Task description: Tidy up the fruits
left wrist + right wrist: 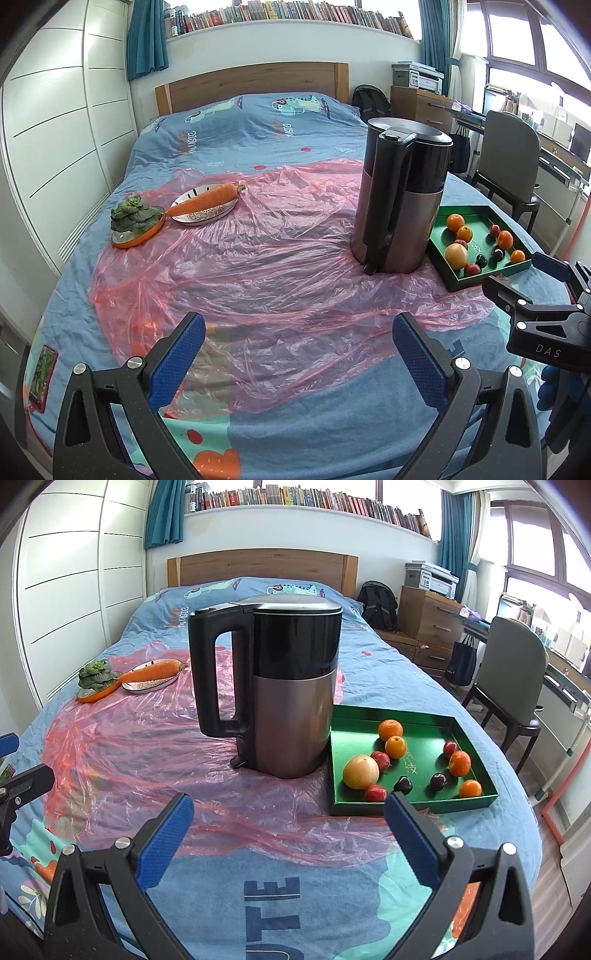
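A green tray (424, 802) (480, 278) lies on the bed at the right and holds several fruits: a large yellow-orange grapefruit (361, 771) (456, 256), small oranges (390, 730), red fruits (380, 759) and dark plums (438, 781). My right gripper (290, 808) is open and empty, low over the bedspread just in front of the tray's near edge. My left gripper (299, 330) is open and empty over the pink plastic sheet (258, 258), well left of the tray. The right gripper also shows in the left wrist view (532, 269).
A tall black and steel kettle (284, 686) (400, 199) stands right beside the tray's left side. At the far left, a carrot (207, 201) lies across a white plate (205, 214) and a leafy green vegetable (135, 216) sits on an orange dish. A chair (513, 679) stands beside the bed.
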Tool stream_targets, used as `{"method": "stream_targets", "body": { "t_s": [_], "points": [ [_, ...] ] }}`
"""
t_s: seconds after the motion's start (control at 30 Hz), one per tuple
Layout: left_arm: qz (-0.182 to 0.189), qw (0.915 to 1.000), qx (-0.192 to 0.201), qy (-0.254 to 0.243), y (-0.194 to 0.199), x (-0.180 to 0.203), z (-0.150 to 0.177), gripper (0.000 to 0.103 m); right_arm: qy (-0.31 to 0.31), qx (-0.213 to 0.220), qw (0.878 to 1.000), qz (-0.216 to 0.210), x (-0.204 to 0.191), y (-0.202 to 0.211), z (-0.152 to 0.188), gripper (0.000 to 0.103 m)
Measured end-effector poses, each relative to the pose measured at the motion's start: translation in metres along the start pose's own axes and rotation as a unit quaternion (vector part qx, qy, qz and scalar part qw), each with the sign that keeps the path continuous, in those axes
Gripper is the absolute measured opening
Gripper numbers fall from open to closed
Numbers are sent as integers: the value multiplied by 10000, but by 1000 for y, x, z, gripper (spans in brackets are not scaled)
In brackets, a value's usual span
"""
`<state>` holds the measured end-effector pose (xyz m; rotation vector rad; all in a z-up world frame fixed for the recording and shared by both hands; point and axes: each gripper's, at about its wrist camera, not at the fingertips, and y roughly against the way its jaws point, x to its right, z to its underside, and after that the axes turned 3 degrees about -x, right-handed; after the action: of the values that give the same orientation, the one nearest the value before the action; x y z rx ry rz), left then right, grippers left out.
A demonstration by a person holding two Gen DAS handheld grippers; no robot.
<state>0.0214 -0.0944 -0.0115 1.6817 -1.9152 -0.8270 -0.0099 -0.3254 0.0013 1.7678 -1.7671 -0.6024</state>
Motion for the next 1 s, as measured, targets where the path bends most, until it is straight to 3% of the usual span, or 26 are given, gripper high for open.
{"method": "stream_targets", "body": {
  "t_s": [1.0],
  "points": [
    [229, 9997, -50, -99, -5, 19, -4, 101, -248, -145, 9995, 124, 16, -6, 10, 103]
  ]
}}
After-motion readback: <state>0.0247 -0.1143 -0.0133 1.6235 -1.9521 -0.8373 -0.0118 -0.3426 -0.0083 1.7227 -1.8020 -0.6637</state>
